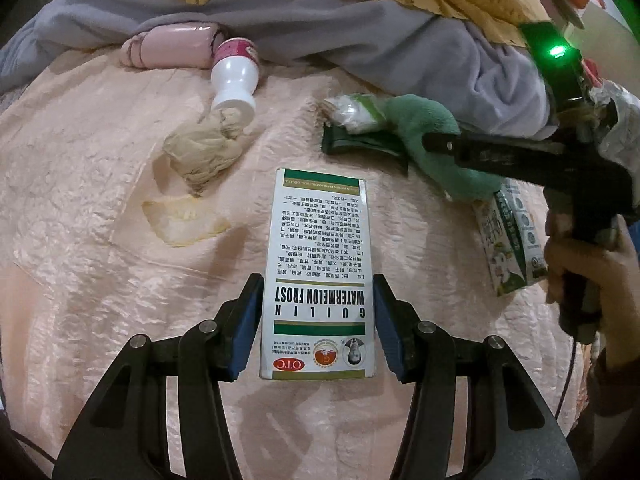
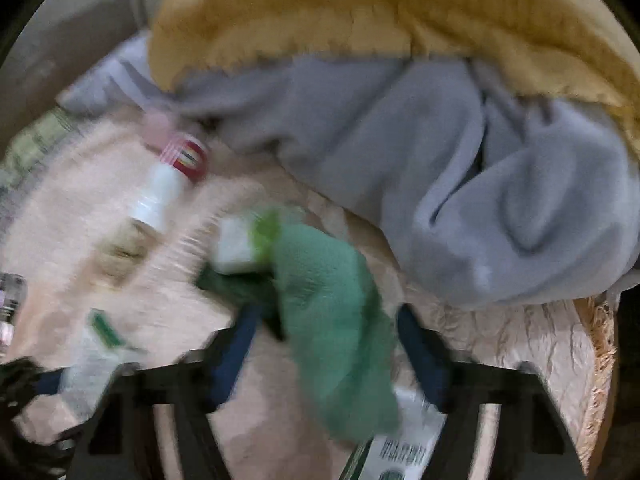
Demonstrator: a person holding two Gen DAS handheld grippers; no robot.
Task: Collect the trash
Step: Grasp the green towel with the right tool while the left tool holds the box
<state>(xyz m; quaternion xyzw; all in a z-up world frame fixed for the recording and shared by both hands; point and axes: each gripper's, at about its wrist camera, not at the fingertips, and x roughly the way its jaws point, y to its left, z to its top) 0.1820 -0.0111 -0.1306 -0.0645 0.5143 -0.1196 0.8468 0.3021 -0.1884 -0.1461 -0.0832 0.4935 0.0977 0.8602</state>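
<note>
On pink quilt (image 1: 100, 200): left hand-held gripper (image 1: 318, 320) clamps medicine box (image 1: 318, 272); right hand-held gripper (image 2: 328, 356) blurred, grip unclear.

Printed upside down on the white-and-green medicine box (image 1: 318, 276): "GUILIN WATERMELON FROST" in bold black capitals. Near its lower edge, "OTC" inside a red oval, beside a round red-and-gold emblem. Along the green band at the far end, a line of small capitals too fine to read. Dense Chinese characters across the middle. Lettering on the small green carton (image 1: 510, 240): illegible.
</note>
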